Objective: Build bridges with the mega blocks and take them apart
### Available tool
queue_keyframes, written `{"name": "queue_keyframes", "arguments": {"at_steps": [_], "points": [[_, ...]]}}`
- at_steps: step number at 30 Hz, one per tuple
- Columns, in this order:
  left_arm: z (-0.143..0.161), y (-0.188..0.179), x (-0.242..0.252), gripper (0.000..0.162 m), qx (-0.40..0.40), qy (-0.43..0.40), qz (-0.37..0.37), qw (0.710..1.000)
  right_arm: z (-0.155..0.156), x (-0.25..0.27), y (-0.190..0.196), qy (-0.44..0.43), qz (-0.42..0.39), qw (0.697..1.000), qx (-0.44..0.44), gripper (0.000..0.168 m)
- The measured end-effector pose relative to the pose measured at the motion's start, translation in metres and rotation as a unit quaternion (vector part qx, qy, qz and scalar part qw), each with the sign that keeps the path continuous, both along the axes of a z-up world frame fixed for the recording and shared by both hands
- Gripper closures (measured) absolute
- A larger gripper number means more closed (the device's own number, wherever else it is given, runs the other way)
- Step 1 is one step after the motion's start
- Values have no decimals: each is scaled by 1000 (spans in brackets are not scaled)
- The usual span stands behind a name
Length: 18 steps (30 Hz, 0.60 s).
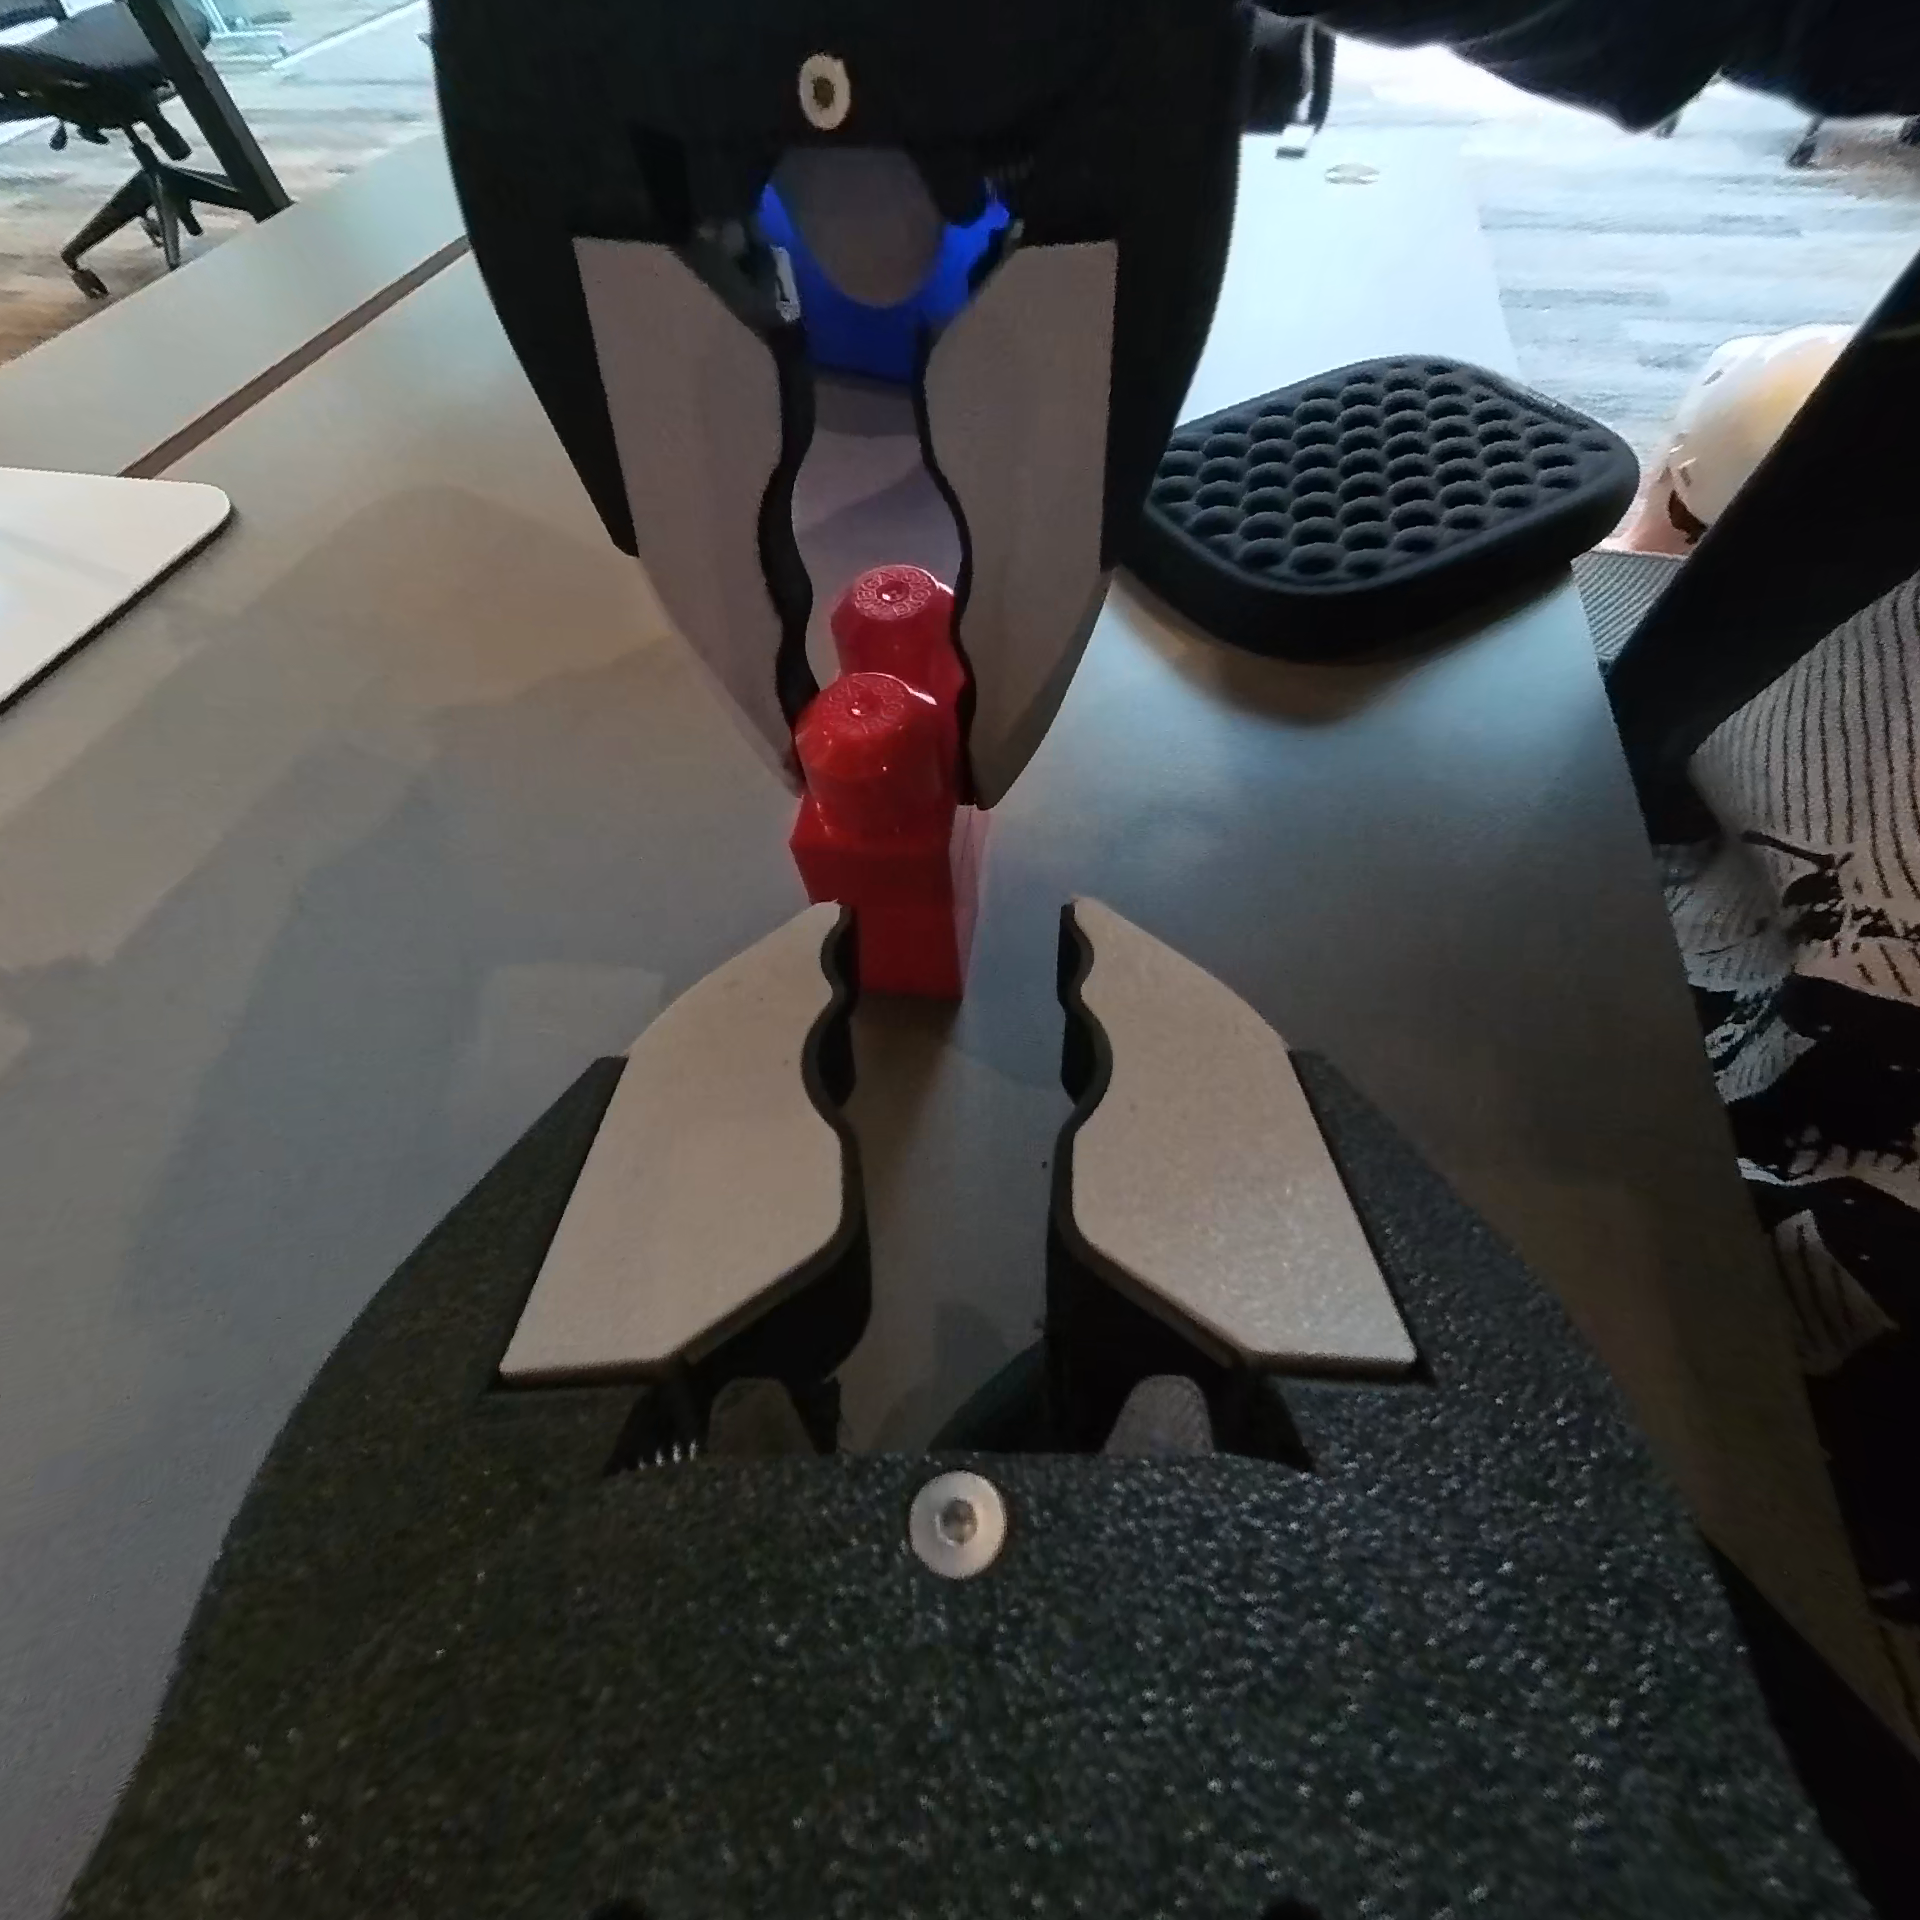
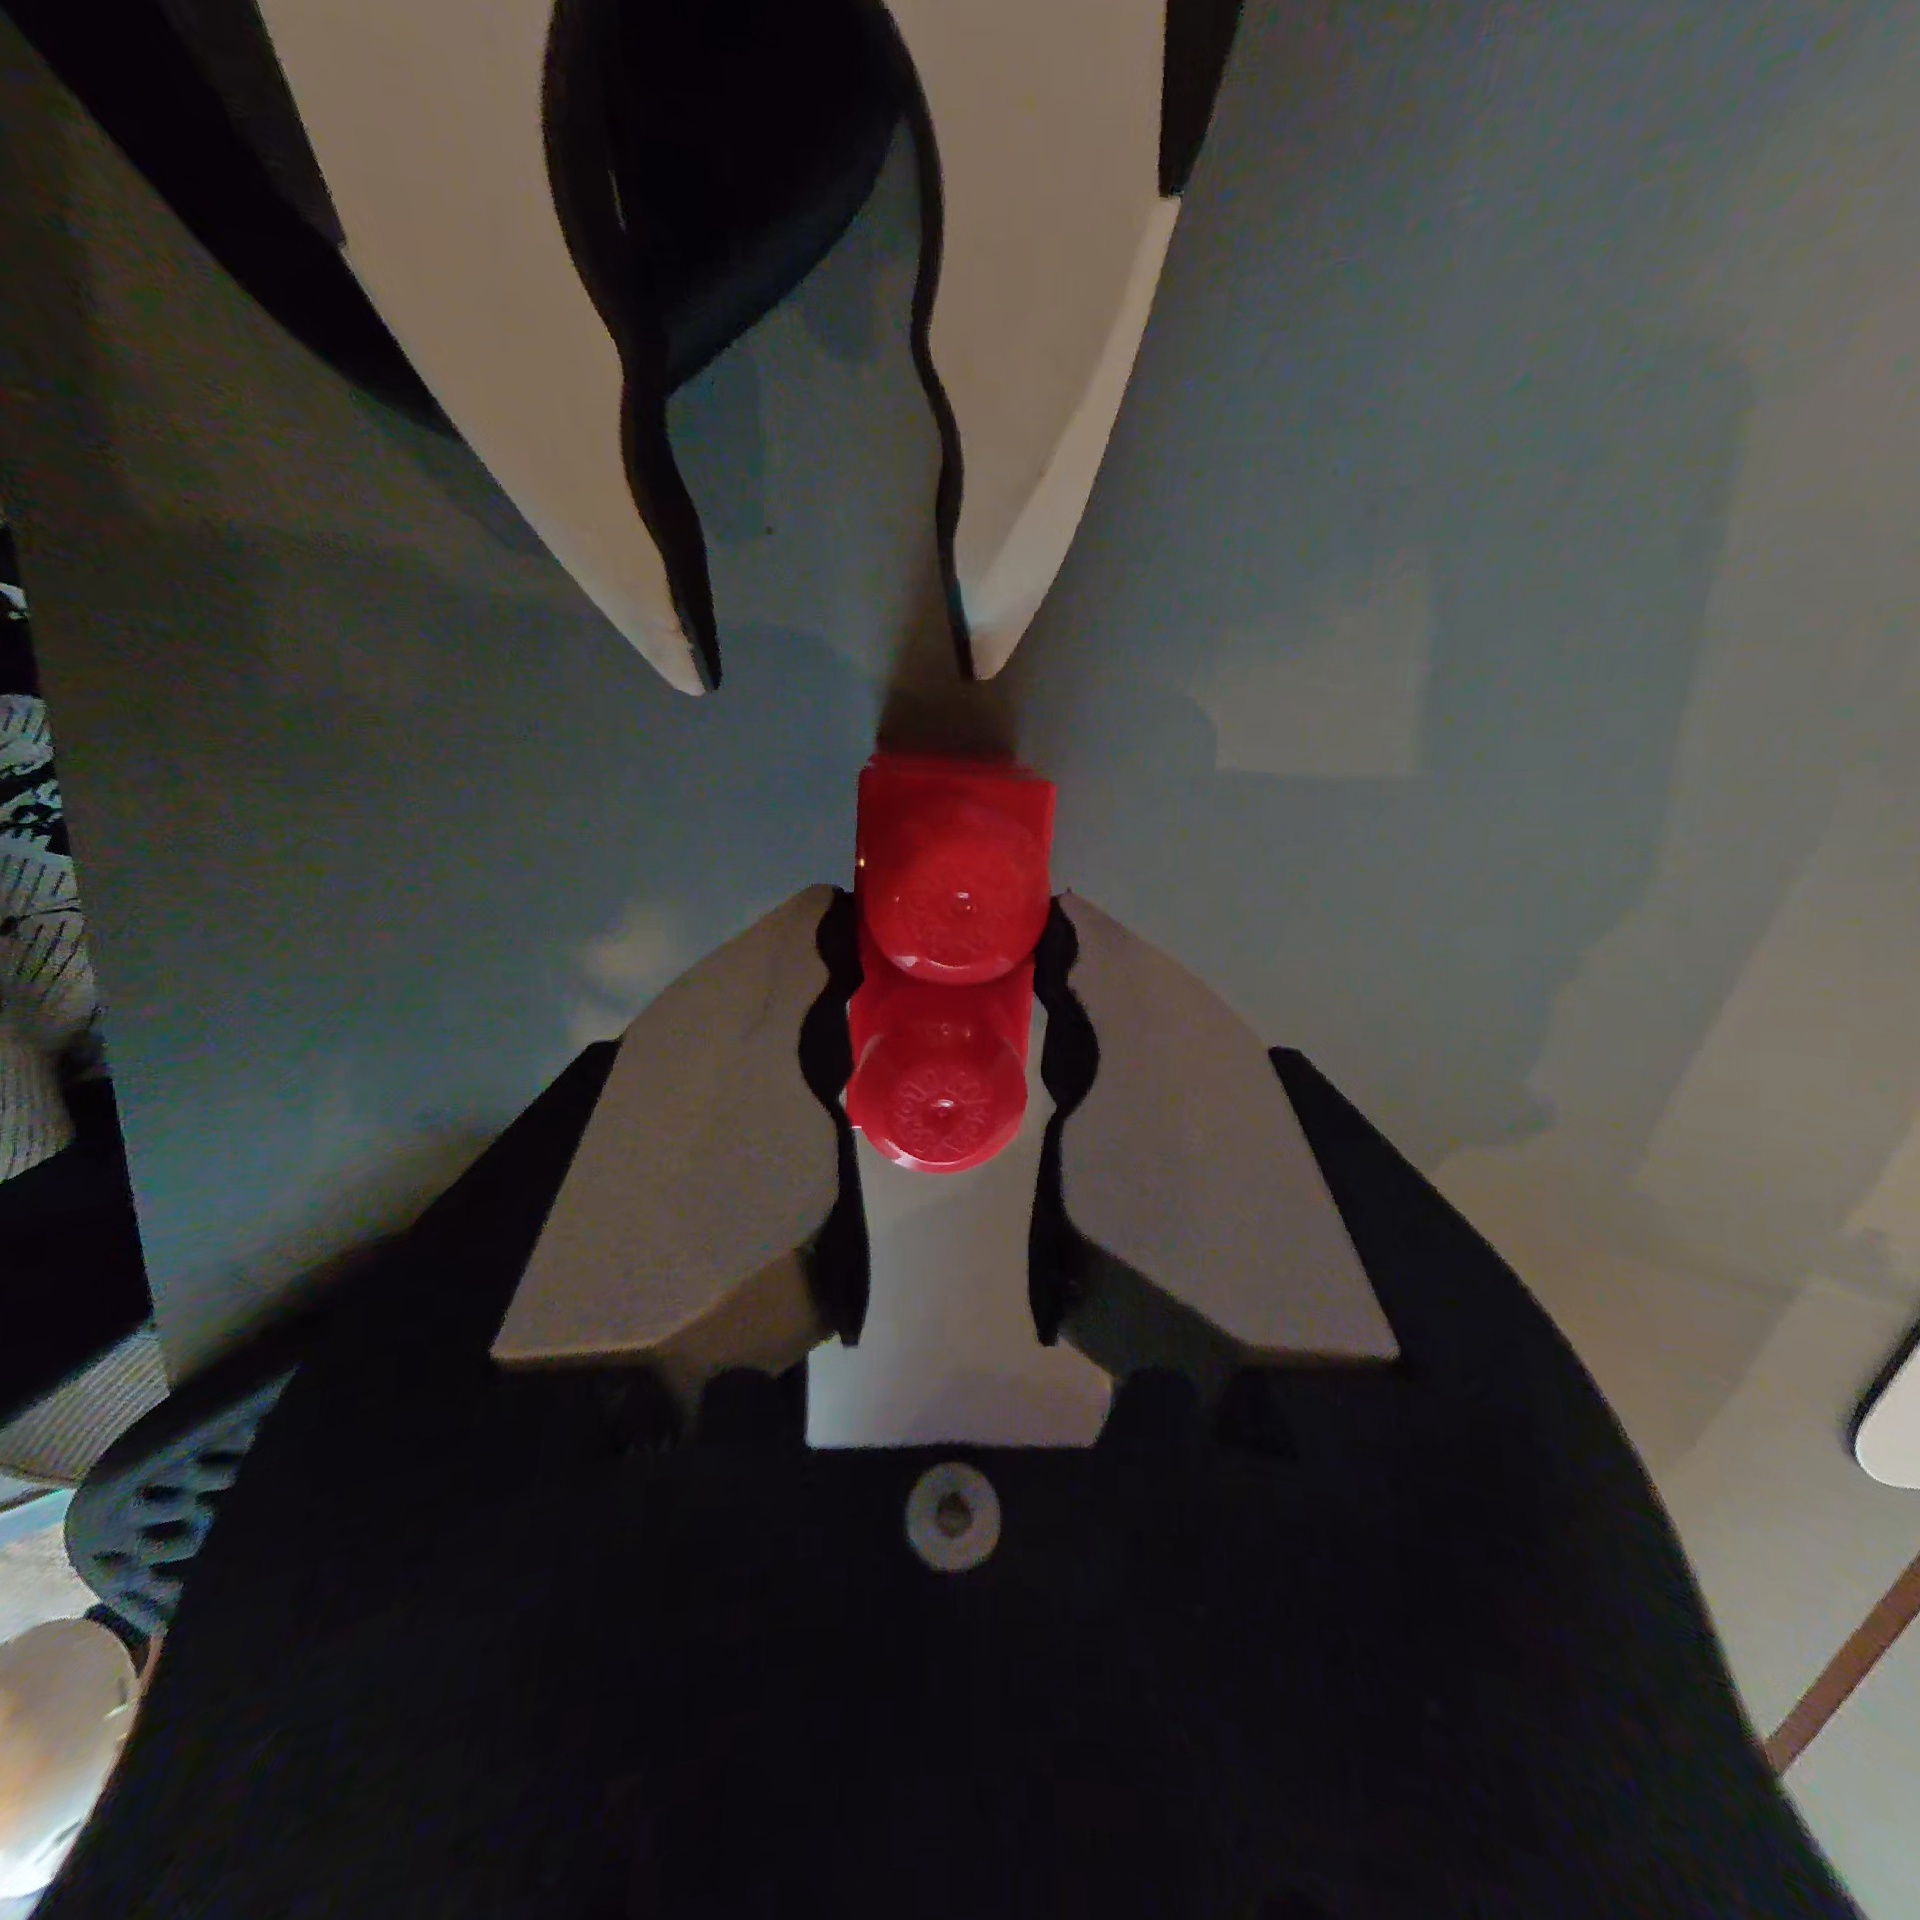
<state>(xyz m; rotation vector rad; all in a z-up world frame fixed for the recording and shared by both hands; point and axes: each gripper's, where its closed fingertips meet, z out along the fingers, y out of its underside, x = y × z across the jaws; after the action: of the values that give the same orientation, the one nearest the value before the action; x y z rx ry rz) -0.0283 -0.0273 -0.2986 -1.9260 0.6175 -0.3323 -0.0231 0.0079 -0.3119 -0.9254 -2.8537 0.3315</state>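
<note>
The left gripper (image 1: 951, 914), jaws spread, sits just before 1 red block (image 1: 894, 831) standing on the grey table (image 1: 364, 883). Its 2 studs point up (long axis running straight between both grippers). Beyond, the right gripper (image 1: 883, 769) clamps its top.

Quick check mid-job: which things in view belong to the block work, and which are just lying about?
Job:
red blocks, stacked on the table
right gripper, closed on them
left gripper, open

Lying about:
black honeycomb pad
office chair
white board
</note>
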Motion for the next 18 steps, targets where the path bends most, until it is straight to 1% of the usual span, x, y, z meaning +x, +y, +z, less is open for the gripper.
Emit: {"name": "queue_keyframes", "arguments": {"at_steps": [3, 4, 5, 6, 7, 9, 11, 13, 14, 15, 18], "points": [[2, 0, -1, 126, 5, -2, 2, 1000, -1, -2, -1, 12, -8, 1000, -5, 134], [2, 0, -1, 126, 8, -3, 3, 1000, -8, 0, 4, 5, -12, 1000, 16, 119], [3, 0, -1, 126, 11, -3, 4, 1000, -15, 4, 8, -10, -9, 999, 40, 91], [4, 0, -1, 126, 15, -3, 5, 1000, -18, 8, 8, -22, -4, 999, 45, 82], [5, -1, -2, 126, 19, -3, 6, 1000, -17, 8, 3, -22, -1, 999, 30, 81], [6, -1, -2, 126, 23, -3, 8, 1000, -1, 4, -5, -11, -6, 1000, -8, 83], [7, -1, -3, 126, 27, -5, 10, 1000, 19, -1, 1, 9, -7, 1000, -10, 87], [7, -1, -3, 126, 27, -7, 9, 1000, 34, -1, 13, 6, 0, 1000, 4, 100], [7, -1, -3, 126, 26, -7, 9, 1000, 37, 1, 16, -3, 2, 1000, 6, 104], [6, -1, -3, 126, 25, -6, 9, 1000, 37, 2, 18, -11, 2, 1000, 8, 113], [5, -1, -2, 126, 21, -2, 6, 1000, 26, 6, 16, -36, 19, 999, 32, 112]]}}
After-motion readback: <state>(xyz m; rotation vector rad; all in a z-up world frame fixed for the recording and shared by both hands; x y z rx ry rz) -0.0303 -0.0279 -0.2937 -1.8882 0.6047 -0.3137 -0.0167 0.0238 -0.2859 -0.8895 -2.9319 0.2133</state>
